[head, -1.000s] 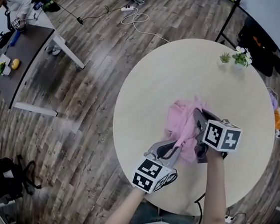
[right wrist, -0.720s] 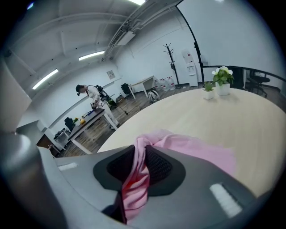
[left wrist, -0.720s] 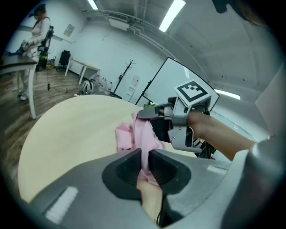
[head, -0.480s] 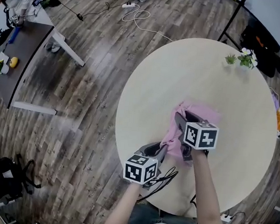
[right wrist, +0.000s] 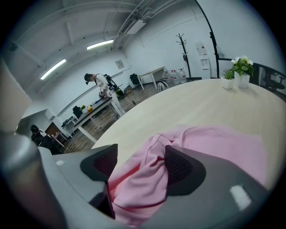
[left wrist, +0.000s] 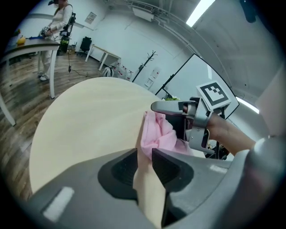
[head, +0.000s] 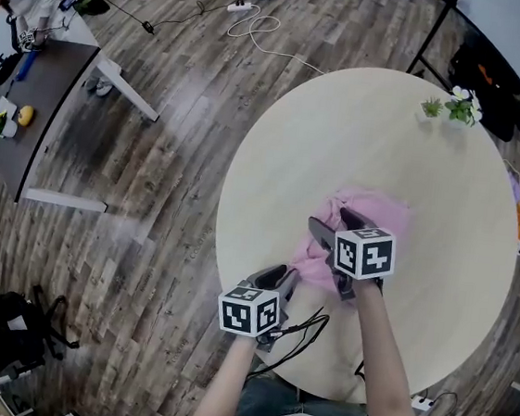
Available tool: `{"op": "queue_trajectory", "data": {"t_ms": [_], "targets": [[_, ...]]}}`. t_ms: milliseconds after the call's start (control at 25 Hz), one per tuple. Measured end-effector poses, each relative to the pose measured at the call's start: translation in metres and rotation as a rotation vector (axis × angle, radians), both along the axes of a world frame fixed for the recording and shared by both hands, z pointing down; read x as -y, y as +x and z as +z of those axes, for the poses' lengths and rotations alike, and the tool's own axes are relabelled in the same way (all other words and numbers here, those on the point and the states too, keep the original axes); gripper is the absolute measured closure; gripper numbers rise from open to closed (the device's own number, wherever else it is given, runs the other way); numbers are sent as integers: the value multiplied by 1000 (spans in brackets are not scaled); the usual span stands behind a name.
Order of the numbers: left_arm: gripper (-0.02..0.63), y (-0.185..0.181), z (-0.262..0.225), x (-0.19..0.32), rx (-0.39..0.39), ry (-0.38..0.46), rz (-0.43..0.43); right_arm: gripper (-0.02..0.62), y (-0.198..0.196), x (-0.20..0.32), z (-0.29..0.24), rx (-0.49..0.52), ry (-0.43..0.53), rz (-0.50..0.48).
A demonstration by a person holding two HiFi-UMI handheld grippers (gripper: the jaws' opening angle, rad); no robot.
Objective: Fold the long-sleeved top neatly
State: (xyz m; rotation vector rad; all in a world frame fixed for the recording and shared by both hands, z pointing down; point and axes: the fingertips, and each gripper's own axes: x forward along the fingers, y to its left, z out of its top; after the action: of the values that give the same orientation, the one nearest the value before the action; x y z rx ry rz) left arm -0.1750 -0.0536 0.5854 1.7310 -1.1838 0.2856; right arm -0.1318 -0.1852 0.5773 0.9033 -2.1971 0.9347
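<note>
The pink long-sleeved top (head: 371, 213) lies bunched on the round beige table (head: 343, 137). My left gripper (head: 284, 276) is near the table's front edge, shut on a corner of the top (left wrist: 156, 134), which runs up from its jaws. My right gripper (head: 334, 226) is just beyond it, low over the cloth. Its jaws have just been opening and stand wide, with a loose fold of the top (right wrist: 147, 179) lying between them, pads (right wrist: 178, 165) not pressing it. In the left gripper view one finger of the right gripper (left wrist: 167, 107) reaches over the cloth.
A small potted plant (head: 454, 105) stands at the table's far right edge. A black cable (head: 307, 327) trails over the near edge by my left hand. A grey desk (head: 38, 112) with a person (right wrist: 100, 85) stands off left on the wood floor.
Both grippers have sunk and come back toward the table's near edge, drawing the top along. The right jaws have gone from pinching the cloth to wide open. The cloth now rests flatter.
</note>
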Motion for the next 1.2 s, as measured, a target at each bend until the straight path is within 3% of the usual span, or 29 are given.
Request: {"op": "queue_trajectory", "data": {"t_ms": [240, 440, 560, 760, 1040, 1200], "targets": [[506, -17, -7, -1, 4, 15, -47, 247, 29, -3, -34, 54, 101, 85], [506, -18, -39, 19, 5, 111, -43, 425, 81, -12, -43, -89, 208, 114], [515, 0, -66, 35, -14, 190, 19, 462, 99, -26, -37, -166, 205, 101], [524, 38, -80, 70, -1, 251, 159, 499, 107, -56, -21, -168, 138, 87], [540, 70, -54, 113, -12, 218, 344, 517, 112, -88, -1, -171, 82, 73], [578, 61, -27, 125, 71, 169, 377, 517, 113, -92, 5, -185, 75, 72]]}}
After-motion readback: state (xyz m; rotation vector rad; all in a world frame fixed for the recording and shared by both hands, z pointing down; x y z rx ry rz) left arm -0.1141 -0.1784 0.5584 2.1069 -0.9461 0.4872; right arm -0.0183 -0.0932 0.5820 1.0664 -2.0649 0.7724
